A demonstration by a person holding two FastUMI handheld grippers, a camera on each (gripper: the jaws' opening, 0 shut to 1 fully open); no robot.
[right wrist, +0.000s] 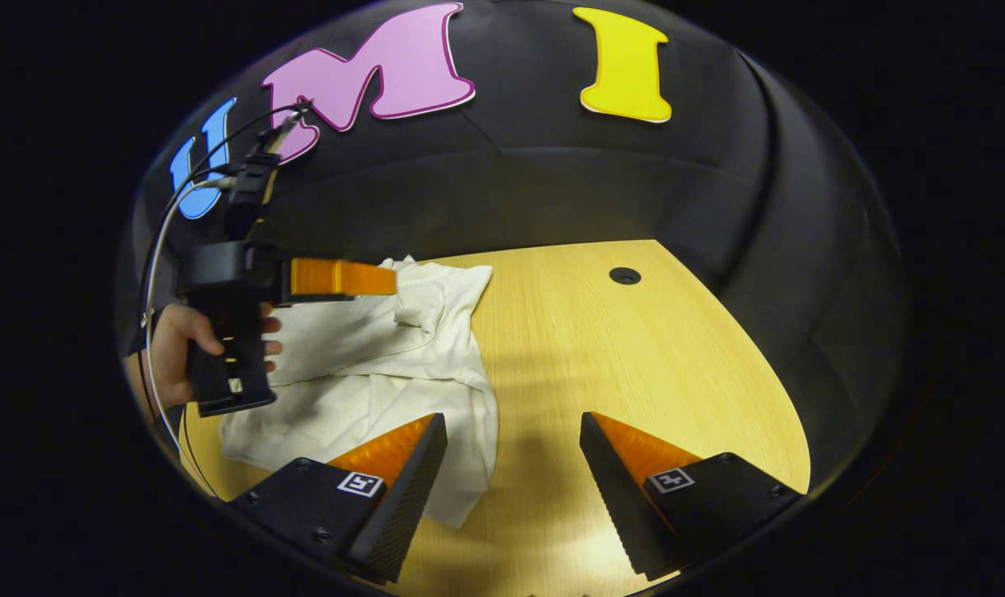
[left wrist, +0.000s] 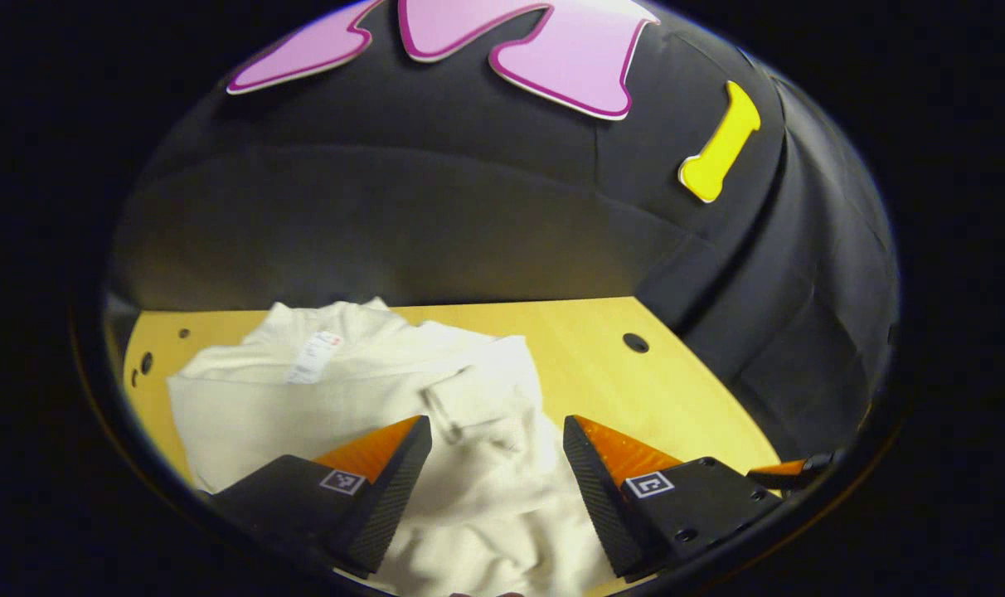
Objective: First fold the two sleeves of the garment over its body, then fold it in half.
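A cream-white garment (left wrist: 345, 390) lies rumpled on the wooden table (left wrist: 635, 390), its neck label facing up at the far side. One sleeve (left wrist: 486, 390) lies bunched over the body. My left gripper (left wrist: 498, 431) hovers open above that bunched cloth, with nothing between its fingers. In the right gripper view the garment (right wrist: 370, 365) lies at the left, and a hand (right wrist: 171, 340) holds the left gripper (right wrist: 390, 280) over its far part. My right gripper (right wrist: 515, 427) is open above bare table, its left finger over the garment's near right edge.
A round hole (right wrist: 624, 275) sits in the table at the far right. Smaller holes (left wrist: 146, 362) line the table's left edge. Black cloth walls close the booth behind and to the right. Cables (right wrist: 158, 249) run from the left gripper.
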